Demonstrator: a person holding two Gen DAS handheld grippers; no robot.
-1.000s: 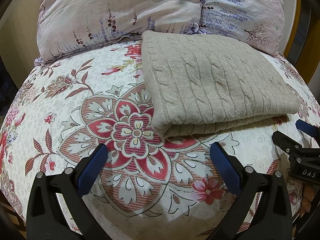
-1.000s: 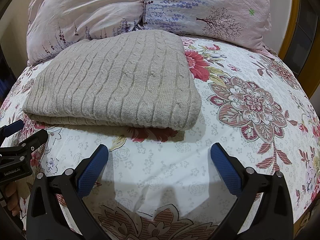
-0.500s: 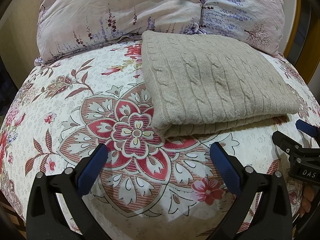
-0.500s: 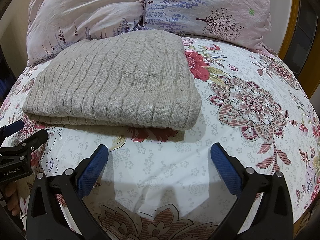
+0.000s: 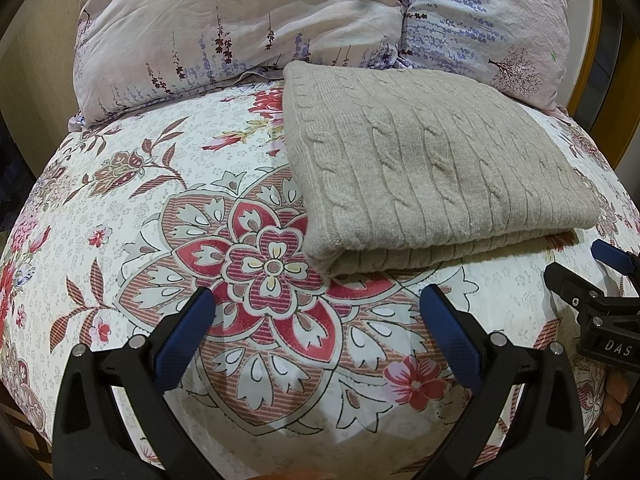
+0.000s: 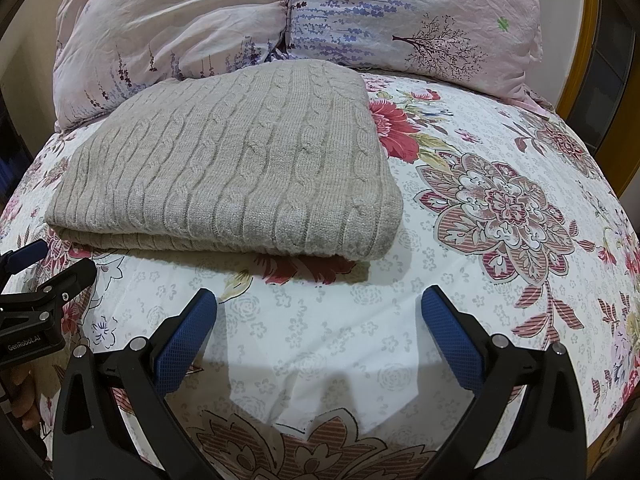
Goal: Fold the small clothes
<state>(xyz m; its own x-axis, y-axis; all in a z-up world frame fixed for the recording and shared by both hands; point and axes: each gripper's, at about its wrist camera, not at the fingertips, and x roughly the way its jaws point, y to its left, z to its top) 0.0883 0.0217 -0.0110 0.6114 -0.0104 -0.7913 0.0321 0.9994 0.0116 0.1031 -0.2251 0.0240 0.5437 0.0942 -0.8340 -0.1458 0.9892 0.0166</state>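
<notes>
A beige cable-knit sweater (image 5: pixel 432 176) lies folded into a neat rectangle on the floral bedsheet (image 5: pixel 160 208), its folded edge toward me. It also shows in the right wrist view (image 6: pixel 240 168). My left gripper (image 5: pixel 316 320) is open and empty, hovering over the sheet just in front of the sweater's left corner. My right gripper (image 6: pixel 318 320) is open and empty, in front of the sweater's right corner. Each gripper shows at the edge of the other's view: the right gripper (image 5: pixel 600 280) and the left gripper (image 6: pixel 36 276).
Two pale pink floral pillows (image 5: pixel 240 28) (image 6: pixel 420 20) lean behind the sweater at the head of the bed. The floral sheet (image 6: pixel 500 208) stretches right of the sweater. A yellow-framed door or window (image 6: pixel 592 40) stands at far right.
</notes>
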